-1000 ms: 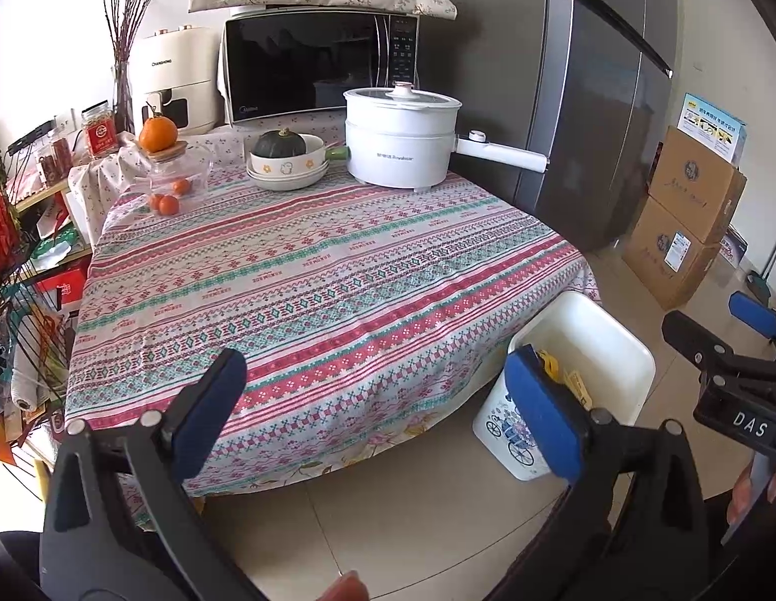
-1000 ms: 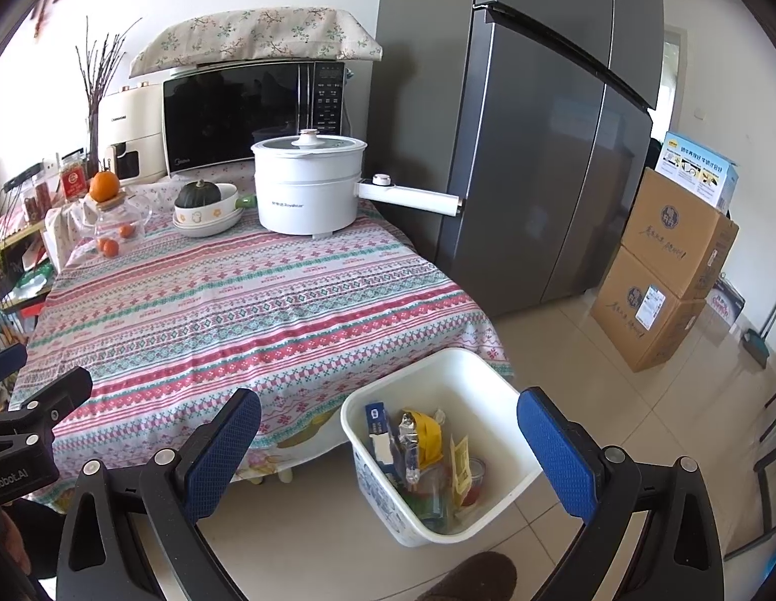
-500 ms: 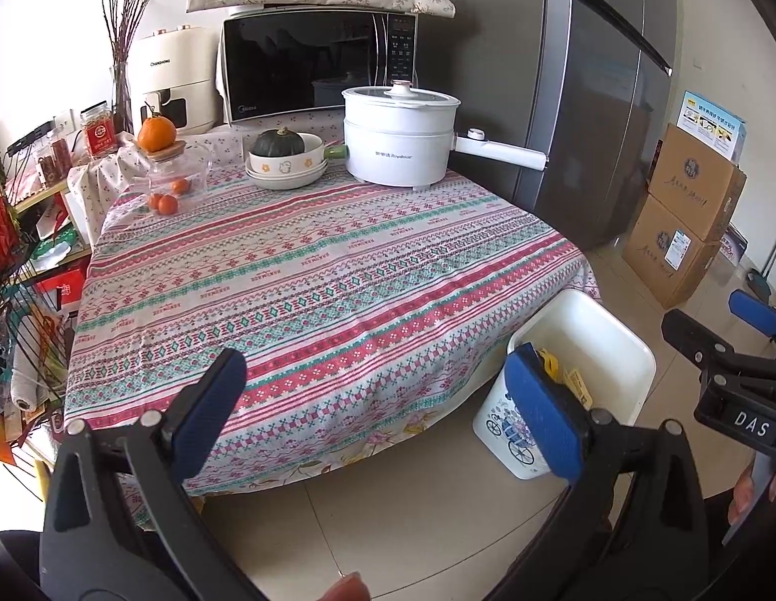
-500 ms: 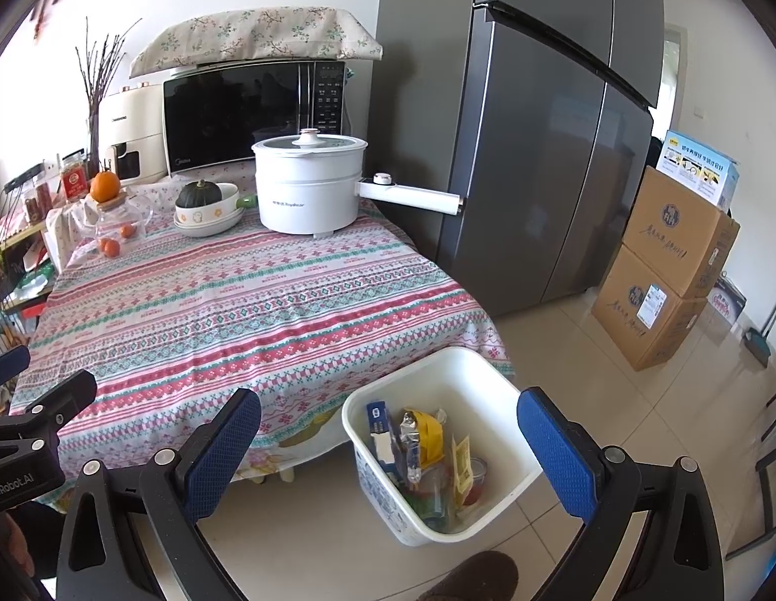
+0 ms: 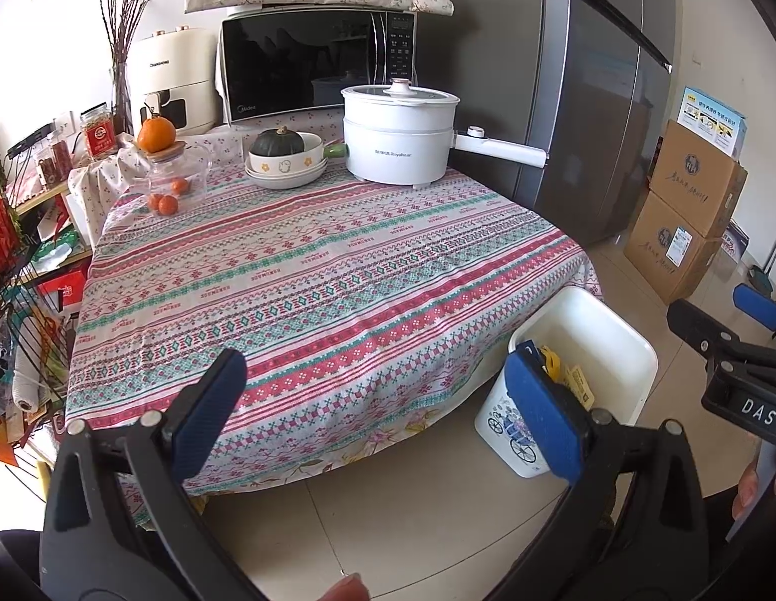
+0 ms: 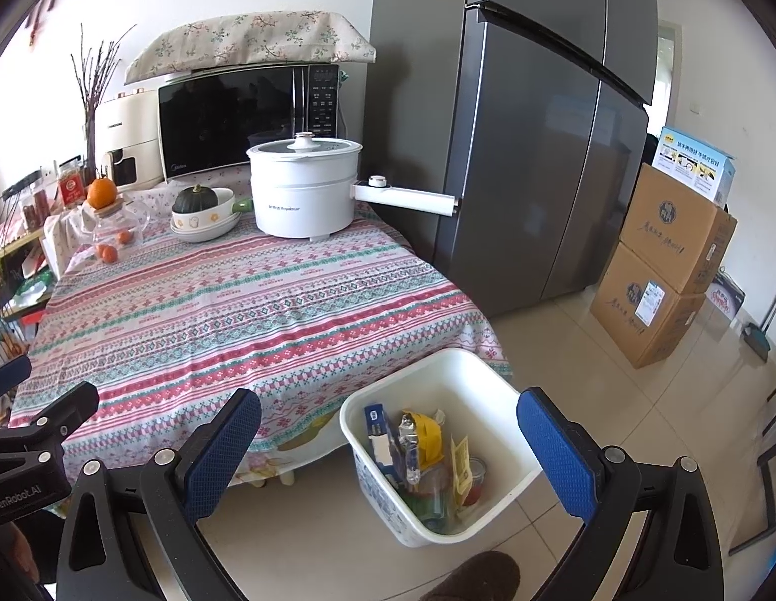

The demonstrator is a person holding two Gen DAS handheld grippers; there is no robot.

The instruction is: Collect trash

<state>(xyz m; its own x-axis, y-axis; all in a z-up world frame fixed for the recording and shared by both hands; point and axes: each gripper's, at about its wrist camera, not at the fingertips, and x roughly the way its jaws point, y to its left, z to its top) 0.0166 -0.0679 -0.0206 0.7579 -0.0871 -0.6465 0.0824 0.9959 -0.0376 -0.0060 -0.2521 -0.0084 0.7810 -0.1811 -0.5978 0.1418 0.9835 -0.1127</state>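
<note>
Ahead of my tongs, largest first: a grey refrigerator (image 6: 538,150), far beyond my right tongs (image 6: 388,451) and right of the counter. Next, the counter (image 5: 312,275) under a striped patterned cloth, straight ahead of my left tongs (image 5: 372,410) and bare across its near half. Two stacked cardboard boxes (image 6: 673,260) on the floor, far right of my right tongs, with a smaller blue box (image 6: 696,163) on top. A black microwave (image 5: 317,65) at the counter's far end under a floral cover. A white electric pot (image 5: 400,137), lid on, its handle pointing right toward the refrigerator. A white trash bin (image 6: 488,400) on the floor just past my right tongs, beside the counter's near right corner; inside it, the trash (image 6: 418,451): wrappers, a yellow packet, a blue carton and a small jar. A bowl with a green squash (image 5: 277,142), left of the pot. A glass jar (image 5: 175,178) with an orange (image 5: 156,134) on its lid. My left tongs: wide apart, holding nothing. My right tongs: wide apart, holding nothing, the bin seen between the fingers.
</note>
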